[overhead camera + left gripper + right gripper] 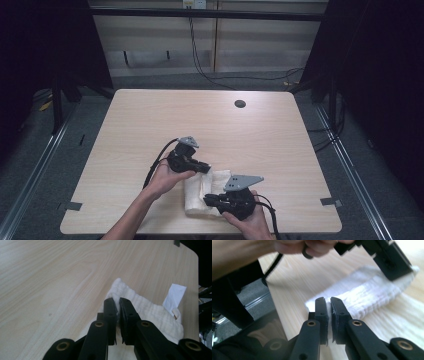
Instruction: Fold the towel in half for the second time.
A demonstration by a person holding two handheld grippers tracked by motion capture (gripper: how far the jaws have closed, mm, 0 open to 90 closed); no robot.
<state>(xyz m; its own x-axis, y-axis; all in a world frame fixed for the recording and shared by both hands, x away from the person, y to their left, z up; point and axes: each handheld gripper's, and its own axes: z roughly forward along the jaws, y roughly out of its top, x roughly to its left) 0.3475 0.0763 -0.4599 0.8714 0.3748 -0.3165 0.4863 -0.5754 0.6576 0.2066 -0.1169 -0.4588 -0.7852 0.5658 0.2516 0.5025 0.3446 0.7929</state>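
Note:
A white folded cloth (pixel 197 196) lies on the wooden table (pixel 200 125) near its front edge. My left gripper (pixel 206 169) is at the cloth's far edge, and in the left gripper view its jaws are shut on a fold of the cloth (pixel 150 312). My right gripper (pixel 207 200) is at the near edge, with its jaws pinching a corner of the cloth (pixel 367 297) in the right gripper view. That view also shows the left gripper (pixel 387 257) farther off, resting on the cloth's other end.
A dark round grommet (pixel 240 104) sits in the table's far part. Grey tape marks (pixel 74 205) (pixel 331 202) lie near the front corners. A white tag (pixel 175 296) sticks out beside the cloth. Cables run along the floor behind the table.

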